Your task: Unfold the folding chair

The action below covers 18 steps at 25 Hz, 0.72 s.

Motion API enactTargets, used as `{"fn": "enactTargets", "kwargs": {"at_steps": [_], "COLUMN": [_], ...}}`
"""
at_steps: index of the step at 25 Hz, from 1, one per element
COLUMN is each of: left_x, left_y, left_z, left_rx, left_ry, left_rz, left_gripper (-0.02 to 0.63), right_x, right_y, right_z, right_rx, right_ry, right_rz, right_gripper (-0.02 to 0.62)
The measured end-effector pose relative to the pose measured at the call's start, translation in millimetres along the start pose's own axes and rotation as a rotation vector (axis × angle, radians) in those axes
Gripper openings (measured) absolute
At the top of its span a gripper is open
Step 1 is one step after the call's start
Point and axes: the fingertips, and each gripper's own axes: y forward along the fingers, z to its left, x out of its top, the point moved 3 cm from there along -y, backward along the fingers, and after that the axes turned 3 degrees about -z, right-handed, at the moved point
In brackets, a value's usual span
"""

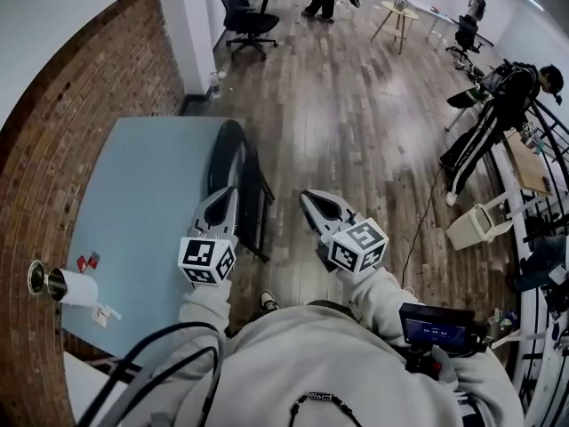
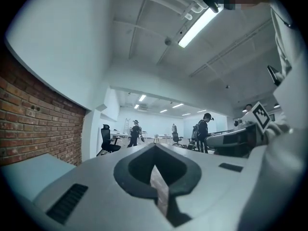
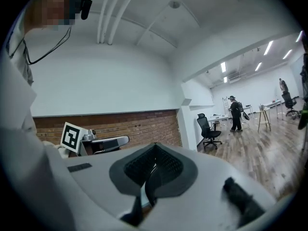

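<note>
The folded black folding chair (image 1: 238, 174) stands on edge on the wooden floor, leaning against the right side of a light blue table (image 1: 147, 212). My left gripper (image 1: 228, 196) is held level just in front of the chair's top curve, jaws shut and empty. My right gripper (image 1: 308, 199) hangs over the bare floor to the right of the chair, also shut with nothing in it. In the left gripper view the left gripper (image 2: 155, 171) points across the room; in the right gripper view the right gripper (image 3: 152, 171) does the same. The chair appears in neither gripper view.
A brick wall (image 1: 62, 140) runs along the left. A white roll (image 1: 76, 287) lies on the table's near corner. A black office chair (image 1: 246, 14) stands at the back, a person (image 1: 498, 118) and a white bin (image 1: 478, 223) at the right. A cable (image 1: 418, 229) crosses the floor.
</note>
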Motion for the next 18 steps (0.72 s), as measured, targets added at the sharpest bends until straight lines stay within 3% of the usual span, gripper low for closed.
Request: {"fn": "enactTargets", "kwargs": {"at_steps": [3, 10, 18], "left_x": [-7, -21, -35], "left_y": [18, 56, 88], "left_z": [23, 61, 71], "left_rx": [-0.007, 0.015, 0.002], "left_ry": [0.003, 0.000, 0.001], "left_rz": [0.030, 0.067, 0.128], "left_gripper": [0.003, 0.003, 0.003], "right_x": [-1, 19, 23], "right_y": [31, 84, 109], "right_z": [-10, -36, -55], "right_rx": [0.041, 0.048, 0.072], "right_ry": [0.015, 0.016, 0.034], "right_rz": [0.016, -0.037, -0.023], "right_gripper": [0.008, 0.008, 0.008]}}
